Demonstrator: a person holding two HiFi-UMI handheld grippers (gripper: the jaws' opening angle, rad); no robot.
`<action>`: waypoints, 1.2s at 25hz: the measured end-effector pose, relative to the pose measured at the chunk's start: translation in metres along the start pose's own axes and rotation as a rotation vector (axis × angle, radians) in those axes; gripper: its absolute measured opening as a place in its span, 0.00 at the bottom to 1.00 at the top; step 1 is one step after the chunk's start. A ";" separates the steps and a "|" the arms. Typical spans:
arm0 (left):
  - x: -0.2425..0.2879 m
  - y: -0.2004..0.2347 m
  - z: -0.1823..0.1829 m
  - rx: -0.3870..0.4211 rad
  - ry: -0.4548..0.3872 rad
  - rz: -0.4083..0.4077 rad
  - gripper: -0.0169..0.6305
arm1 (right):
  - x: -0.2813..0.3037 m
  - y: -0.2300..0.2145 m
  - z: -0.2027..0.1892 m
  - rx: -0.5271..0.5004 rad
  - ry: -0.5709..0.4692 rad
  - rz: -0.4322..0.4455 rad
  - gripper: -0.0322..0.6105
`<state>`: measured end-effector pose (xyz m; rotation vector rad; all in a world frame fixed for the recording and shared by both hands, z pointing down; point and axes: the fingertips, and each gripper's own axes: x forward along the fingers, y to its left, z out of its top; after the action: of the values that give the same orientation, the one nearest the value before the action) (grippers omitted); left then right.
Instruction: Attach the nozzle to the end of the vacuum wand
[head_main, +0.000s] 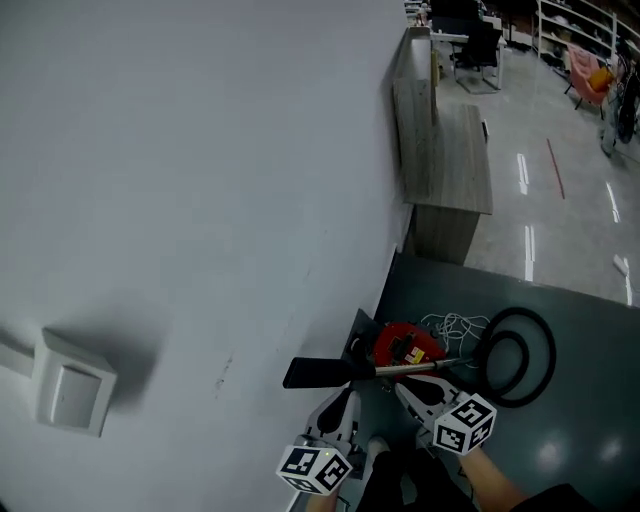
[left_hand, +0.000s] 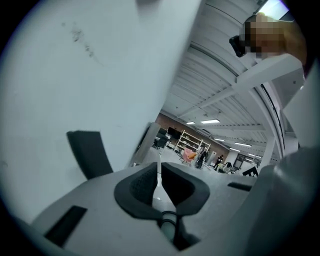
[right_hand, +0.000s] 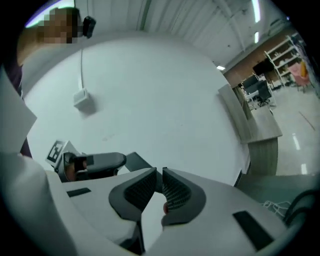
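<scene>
In the head view a black flat nozzle (head_main: 320, 372) lies in line with the left end of a silver wand (head_main: 420, 367). The wand leads to a red vacuum (head_main: 402, 345) on the dark floor by the wall. Whether nozzle and wand are joined I cannot tell. My left gripper (head_main: 348, 392) points at the nozzle's right end, and my right gripper (head_main: 403, 384) sits just under the wand. The left gripper (left_hand: 159, 180) has its pads closed to a thin slit, with the nozzle (left_hand: 90, 152) off to its left. The right gripper (right_hand: 160, 182) is likewise closed with nothing between its pads.
A black hose loop (head_main: 515, 355) and a bunch of white cable (head_main: 455, 325) lie right of the vacuum. The white wall (head_main: 200, 200) fills the left, with a switch box (head_main: 70, 385) on it. A wooden counter (head_main: 445, 150) stands farther along the wall.
</scene>
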<state>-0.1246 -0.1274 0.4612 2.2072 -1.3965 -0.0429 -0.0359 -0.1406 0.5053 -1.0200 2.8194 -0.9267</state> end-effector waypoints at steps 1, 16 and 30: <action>0.003 -0.010 0.011 0.012 -0.004 -0.020 0.06 | -0.005 0.006 0.014 0.035 -0.025 0.009 0.12; 0.017 -0.088 0.137 0.181 -0.083 -0.148 0.03 | -0.033 0.061 0.180 0.023 -0.218 0.097 0.08; 0.017 -0.088 0.150 0.168 -0.102 -0.158 0.03 | -0.015 0.083 0.197 -0.048 -0.221 0.134 0.08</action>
<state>-0.0873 -0.1738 0.2971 2.4828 -1.3180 -0.0986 -0.0339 -0.1847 0.2960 -0.8650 2.6971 -0.6909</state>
